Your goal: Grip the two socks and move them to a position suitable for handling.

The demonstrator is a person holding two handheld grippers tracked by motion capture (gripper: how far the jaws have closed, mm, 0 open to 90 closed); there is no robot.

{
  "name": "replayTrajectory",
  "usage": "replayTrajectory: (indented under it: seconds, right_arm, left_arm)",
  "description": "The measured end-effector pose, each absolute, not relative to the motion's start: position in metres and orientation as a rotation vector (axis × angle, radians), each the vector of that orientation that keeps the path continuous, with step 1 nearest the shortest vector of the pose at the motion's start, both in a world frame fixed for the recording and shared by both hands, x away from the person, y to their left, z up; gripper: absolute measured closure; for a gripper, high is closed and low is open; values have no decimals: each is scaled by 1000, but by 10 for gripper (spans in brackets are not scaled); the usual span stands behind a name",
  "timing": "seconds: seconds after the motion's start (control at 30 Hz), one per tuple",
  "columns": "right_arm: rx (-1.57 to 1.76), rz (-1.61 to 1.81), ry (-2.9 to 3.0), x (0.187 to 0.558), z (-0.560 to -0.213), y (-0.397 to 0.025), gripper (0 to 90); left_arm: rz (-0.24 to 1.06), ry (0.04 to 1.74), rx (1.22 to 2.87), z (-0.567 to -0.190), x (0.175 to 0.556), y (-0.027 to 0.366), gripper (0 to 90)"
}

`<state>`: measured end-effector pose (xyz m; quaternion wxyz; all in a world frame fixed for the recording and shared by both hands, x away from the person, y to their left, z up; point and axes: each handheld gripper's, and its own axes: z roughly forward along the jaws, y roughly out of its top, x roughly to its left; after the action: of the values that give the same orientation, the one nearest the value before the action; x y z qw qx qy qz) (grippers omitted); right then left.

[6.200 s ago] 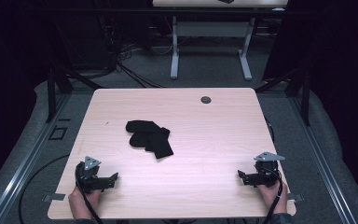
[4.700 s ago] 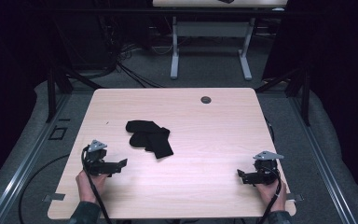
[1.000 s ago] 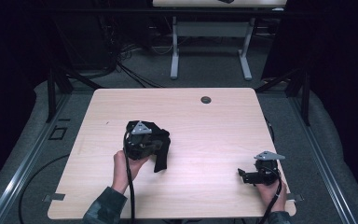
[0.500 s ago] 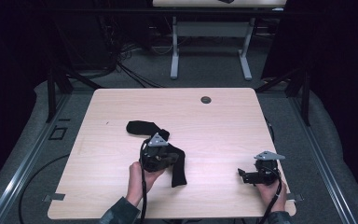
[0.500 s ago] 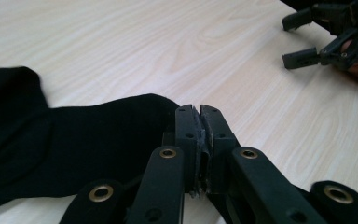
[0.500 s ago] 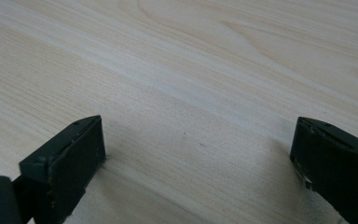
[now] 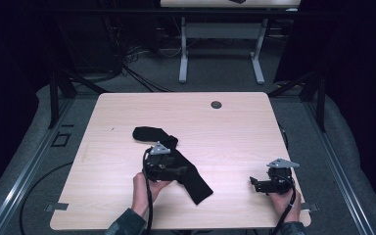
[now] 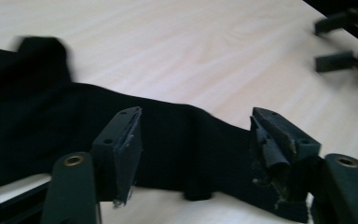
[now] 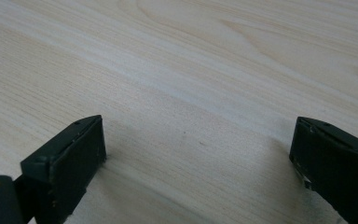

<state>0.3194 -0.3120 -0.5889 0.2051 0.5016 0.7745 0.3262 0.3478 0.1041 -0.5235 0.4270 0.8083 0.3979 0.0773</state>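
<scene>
The left gripper (image 8: 196, 140), jaws released, straddled the long black fabric sock (image 7: 196, 181); clamping seemed next. The right gripper (image 7: 260, 184) rested open, well right of the sock.

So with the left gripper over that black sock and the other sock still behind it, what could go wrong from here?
1. The left gripper has its jaws apart, straddling the black sock rather than clamped; lifting now would likely leave it on the table.
2. The second sock seems to touch or overlap the first, so it may drag along.
3. The right gripper rests open at the near edge, too far away to steady anything.
</scene>
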Motion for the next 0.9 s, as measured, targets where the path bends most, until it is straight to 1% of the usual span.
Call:
replayTrajectory:
  seconds: [0.07, 0.17, 0.27, 0.47, 0.6, 0.67, 0.8, 0.9]
  right_arm:
    - [1405, 906, 2160, 320, -588, -312, 31]
    - [1409, 892, 2164, 320, -588, -312, 35]
    - [1420, 890, 2164, 320, -587, -312, 41]
    - [1444, 970, 2164, 314, -576, -307, 48]
    - [1402, 1032, 2192, 305, -563, -289, 62]
    - [1377, 1051, 2231, 302, -558, -279, 65]
    - [1350, 1082, 2287, 299, -556, -258, 73]
    - [1324, 1103, 2332, 296, -556, -239, 99]
  left_arm:
    - [239, 1028, 2004, -521, 354, 117, 296]
    - [263, 1060, 2006, -520, 363, 131, 261]
    - [279, 1088, 2007, -521, 372, 141, 253]
    - [325, 1098, 2053, -527, 386, 146, 278]
    - [313, 1100, 2070, -529, 396, 145, 308]
    - [327, 1106, 2076, -530, 399, 143, 320]
    - [323, 1107, 2102, -532, 406, 141, 343]
    - [318, 1101, 2137, -534, 410, 139, 365]
